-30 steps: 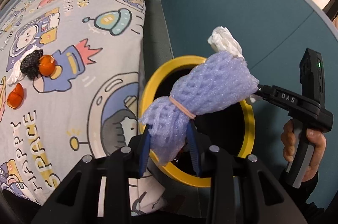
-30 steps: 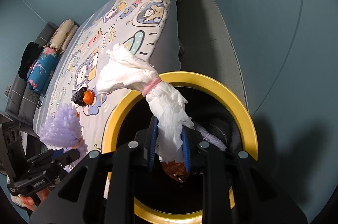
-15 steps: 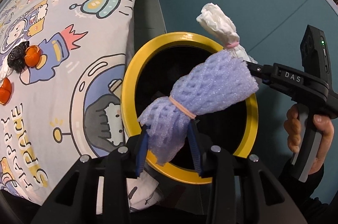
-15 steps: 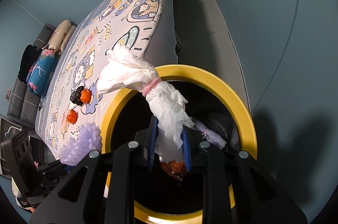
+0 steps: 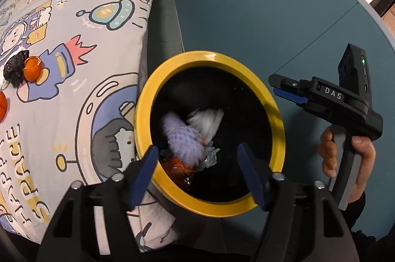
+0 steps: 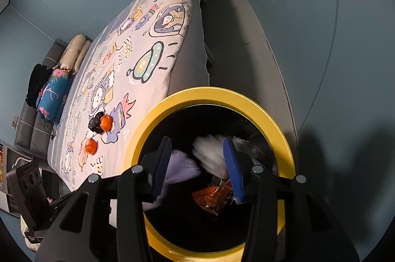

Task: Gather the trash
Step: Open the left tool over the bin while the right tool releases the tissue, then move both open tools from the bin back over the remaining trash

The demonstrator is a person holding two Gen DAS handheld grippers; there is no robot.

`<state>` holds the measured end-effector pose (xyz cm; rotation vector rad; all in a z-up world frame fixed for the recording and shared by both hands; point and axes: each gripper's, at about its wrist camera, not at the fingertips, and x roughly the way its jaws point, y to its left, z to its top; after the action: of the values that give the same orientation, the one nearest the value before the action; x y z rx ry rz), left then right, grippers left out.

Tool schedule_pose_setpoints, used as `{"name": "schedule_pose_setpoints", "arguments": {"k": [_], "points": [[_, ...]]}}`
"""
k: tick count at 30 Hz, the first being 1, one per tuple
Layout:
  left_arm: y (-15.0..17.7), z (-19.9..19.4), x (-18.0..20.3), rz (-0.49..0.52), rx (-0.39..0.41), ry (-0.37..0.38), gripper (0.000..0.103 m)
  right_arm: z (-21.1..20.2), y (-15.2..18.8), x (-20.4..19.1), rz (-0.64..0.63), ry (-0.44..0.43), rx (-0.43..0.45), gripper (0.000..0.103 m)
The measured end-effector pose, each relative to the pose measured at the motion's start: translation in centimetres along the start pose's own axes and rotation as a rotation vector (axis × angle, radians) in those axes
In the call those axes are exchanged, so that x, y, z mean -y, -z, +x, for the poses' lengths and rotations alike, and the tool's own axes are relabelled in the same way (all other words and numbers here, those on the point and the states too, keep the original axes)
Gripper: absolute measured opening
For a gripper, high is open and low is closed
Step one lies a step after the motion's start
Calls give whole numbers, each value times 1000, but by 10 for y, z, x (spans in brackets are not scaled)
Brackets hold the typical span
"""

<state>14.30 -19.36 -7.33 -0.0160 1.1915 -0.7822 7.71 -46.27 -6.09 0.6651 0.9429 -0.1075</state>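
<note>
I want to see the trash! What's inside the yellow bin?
Inside the yellow bin are a blurry purple foam net, white tissue, an orange wrapper and a shiny scrap. Anything beneath them is hidden in the dark.

Left wrist: I look steeply down, close over the bin (image 5: 276,118), bed (image 5: 74,39) at left | Right wrist: same close downward look from the bin's (image 6: 284,138) other side | Shared: bin mouth, bed (image 6: 153,44).

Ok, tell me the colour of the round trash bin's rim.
Yellow rim, around a black inside; clearest in the left wrist view.
</note>
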Motion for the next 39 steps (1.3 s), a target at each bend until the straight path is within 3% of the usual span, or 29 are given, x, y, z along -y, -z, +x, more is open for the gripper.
{"name": "schedule_pose_setpoints", "arguments": {"k": [6,15,24,33,39], "points": [[-3,-11,-15,-26,38,-10,77,0,-2,-2,3,-14,6,42],[-6,-43,-71,-108,107,-96,82,4,-5,-30,-53,-34,3,52],[10,-78,-153,-240,152,-189,82,35,-12,-99,-172,-74,-41,56],[24,-105,-234,-363,186,-296,82,95,-16,-175,-313,-94,-150,56],[24,-108,-269,-406,199,-321,82,140,-17,-221,-395,-97,-227,56]]}}
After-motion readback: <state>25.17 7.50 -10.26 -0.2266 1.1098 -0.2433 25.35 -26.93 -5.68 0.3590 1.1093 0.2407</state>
